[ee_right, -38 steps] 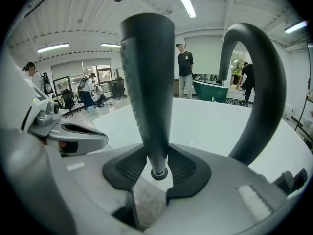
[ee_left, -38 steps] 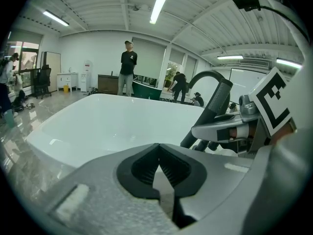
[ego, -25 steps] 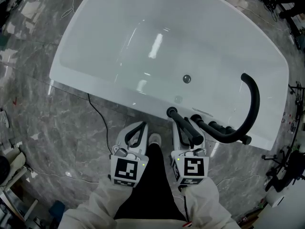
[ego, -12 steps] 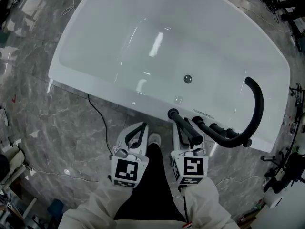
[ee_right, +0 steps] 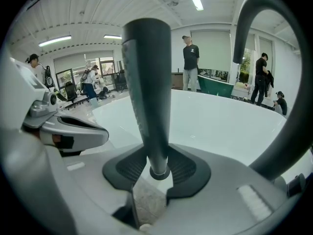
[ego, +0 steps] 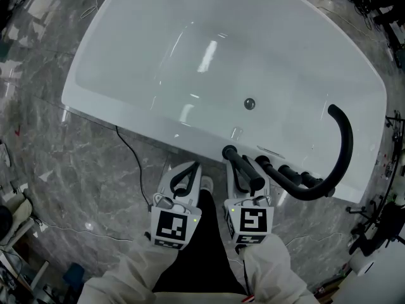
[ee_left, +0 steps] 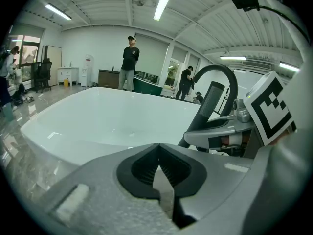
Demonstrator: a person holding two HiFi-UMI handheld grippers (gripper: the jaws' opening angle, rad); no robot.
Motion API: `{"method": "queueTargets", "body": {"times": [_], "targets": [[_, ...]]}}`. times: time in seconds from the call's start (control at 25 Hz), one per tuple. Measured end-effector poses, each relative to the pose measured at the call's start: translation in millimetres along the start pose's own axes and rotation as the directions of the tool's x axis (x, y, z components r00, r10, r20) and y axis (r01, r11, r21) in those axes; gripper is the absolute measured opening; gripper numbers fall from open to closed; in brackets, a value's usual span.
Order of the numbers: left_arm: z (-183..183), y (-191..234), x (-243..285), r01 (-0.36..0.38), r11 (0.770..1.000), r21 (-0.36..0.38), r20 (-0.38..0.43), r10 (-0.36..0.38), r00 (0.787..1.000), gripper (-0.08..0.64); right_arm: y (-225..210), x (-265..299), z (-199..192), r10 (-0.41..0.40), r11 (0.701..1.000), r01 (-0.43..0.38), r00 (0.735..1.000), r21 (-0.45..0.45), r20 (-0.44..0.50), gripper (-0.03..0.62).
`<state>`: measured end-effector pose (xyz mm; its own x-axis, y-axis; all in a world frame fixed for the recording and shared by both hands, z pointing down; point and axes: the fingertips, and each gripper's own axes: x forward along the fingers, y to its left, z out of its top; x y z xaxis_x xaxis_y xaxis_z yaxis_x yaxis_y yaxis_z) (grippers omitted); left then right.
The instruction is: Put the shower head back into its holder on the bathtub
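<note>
Okay, your right tongs (ego: 248,180) are clamped on the shower head (ego: 243,168), a dark straight stick. In the right gripper view the two ribbed pads (ee_right: 182,169) press on its lower end from either side, and the stick rises upright between them.

From the head view it slants up and to the left from the tongs, out over the near rim of the white tub (ego: 158,129). Its round far tip sits above the rim ledge (whether that tip touches the ledge, I can't tell). Just right of it on the same rim come the dark knobs (ego: 285,168), and past them the black spout (ego: 343,145) arches up and curls over the basin.

Your left tongs (ego: 183,183) are closed on nothing: the left gripper view shows the tips meeting with only a narrow slit behind them. They hang just beside the right tongs, short of the rim, over the grey marble floor (ego: 82,170). That same view catches the right tongs off to the side, the stick poking up in front of the spout.

Down in the tub the round drain (ego: 249,104) sits near the knob side. A thin cable (ego: 130,154) trails across the floor from the rim towards you. Beyond the tub a person (ee_right: 190,61) in dark clothes stands in the room.
</note>
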<state>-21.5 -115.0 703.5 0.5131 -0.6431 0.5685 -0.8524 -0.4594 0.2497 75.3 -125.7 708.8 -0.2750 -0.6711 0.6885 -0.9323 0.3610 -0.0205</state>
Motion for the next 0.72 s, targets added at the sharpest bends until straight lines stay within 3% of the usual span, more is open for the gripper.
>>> {"method": "queueTargets", "body": {"times": [0.72], "targets": [[-5,4,7,-0.006,1.0,-0.016,-0.014,0.006,1.0,0.0,2,13,0,0.01,0.999,-0.01,1.0,-0.039,-0.011,0.137]]}}
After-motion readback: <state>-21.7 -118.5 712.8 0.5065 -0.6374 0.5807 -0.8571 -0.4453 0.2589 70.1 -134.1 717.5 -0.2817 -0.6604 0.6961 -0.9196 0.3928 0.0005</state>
